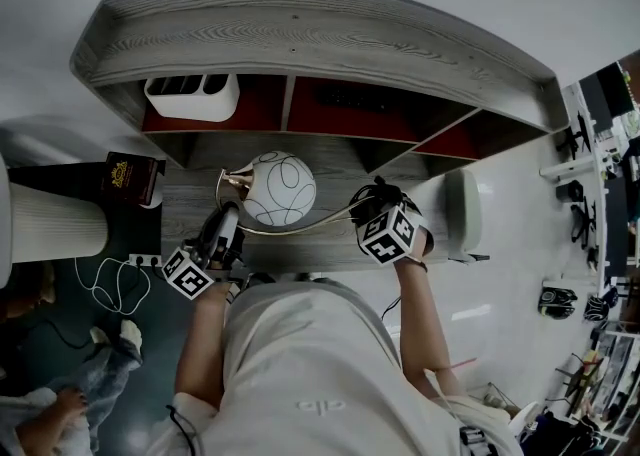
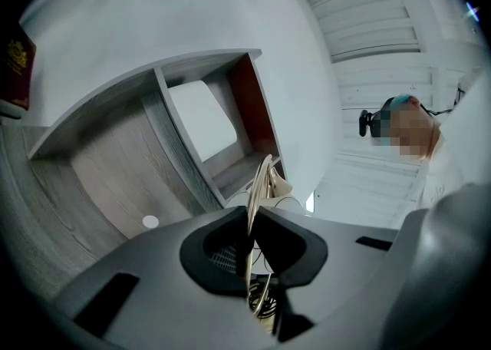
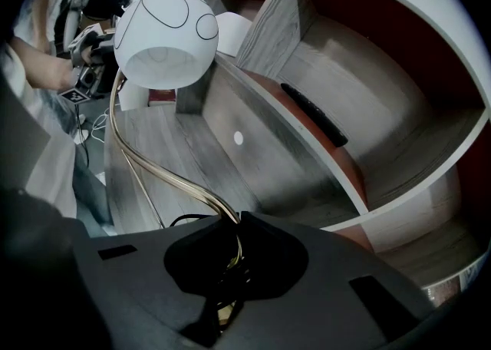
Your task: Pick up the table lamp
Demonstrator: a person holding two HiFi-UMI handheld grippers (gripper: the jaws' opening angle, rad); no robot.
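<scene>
You hold the table lamp (image 1: 280, 188) between both tongs, over the grey wood-grain desk (image 1: 195, 199) and just in front of the shelf unit (image 1: 300, 39). Your left gripper (image 1: 229, 208) has its jaws pinched on the lamp's thin gold hoop (image 2: 263, 179), which runs edge-on up out of the narrow gap between the pads. Your right gripper (image 1: 360, 212) has its jaws drawn almost together on the flat gold arm (image 3: 153, 166). From there the arm curves up and away to the white globe shade (image 3: 165, 34), which is marked with thin black loops. In your head view the globe sits between the two grippers. Whether any part of the lamp touches the desk cannot be told. In the shelf unit, a white container (image 1: 192, 96) stands in the left compartment and a black bar (image 1: 352, 99) lies in the middle one. A dark box (image 1: 130, 177) with a gold emblem stands at the desk's left end.
</scene>
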